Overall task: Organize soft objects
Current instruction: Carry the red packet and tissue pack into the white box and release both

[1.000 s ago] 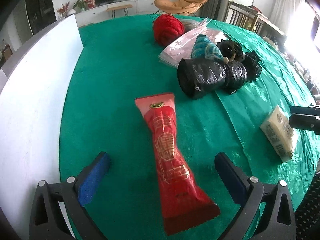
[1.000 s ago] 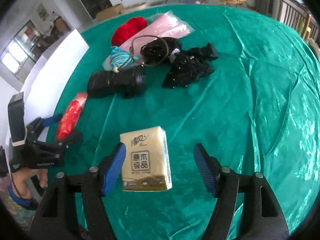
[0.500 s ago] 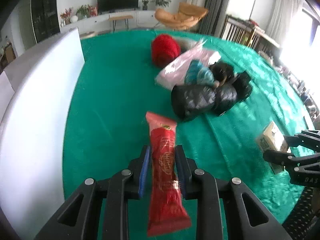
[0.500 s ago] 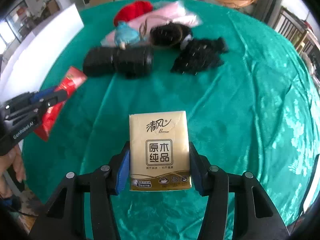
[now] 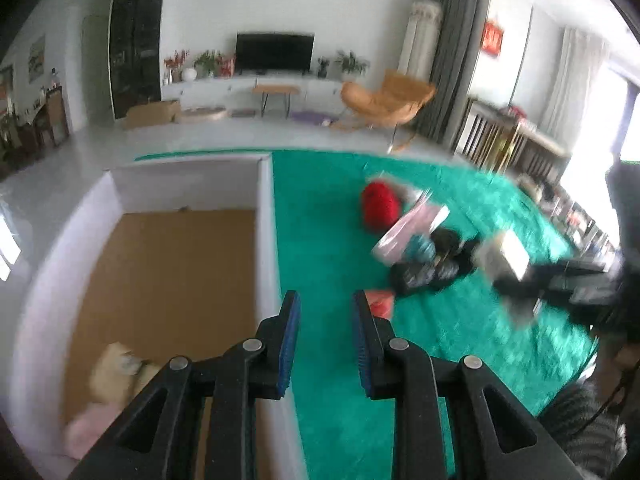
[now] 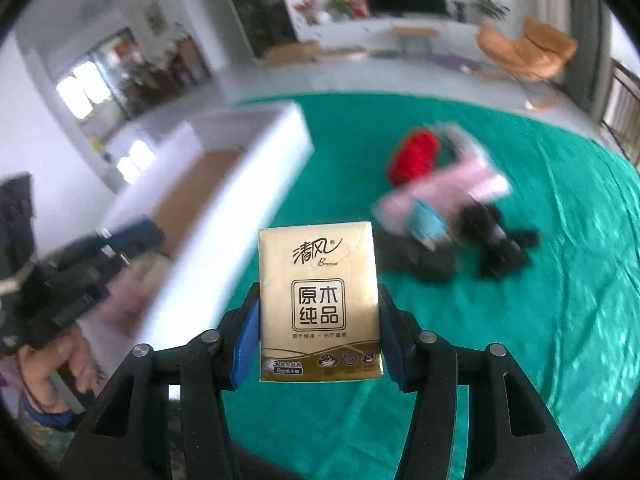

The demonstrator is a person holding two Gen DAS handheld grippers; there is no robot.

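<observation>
Two grippers are shown | right gripper [image 6: 318, 294]: tissue pack [image 6: 318, 312] is clamped between pads, lower centre | left gripper [image 5: 326, 300]: fingers are drawn nearly together, nothing seen between, beside white box [image 5: 266, 240] wall
</observation>
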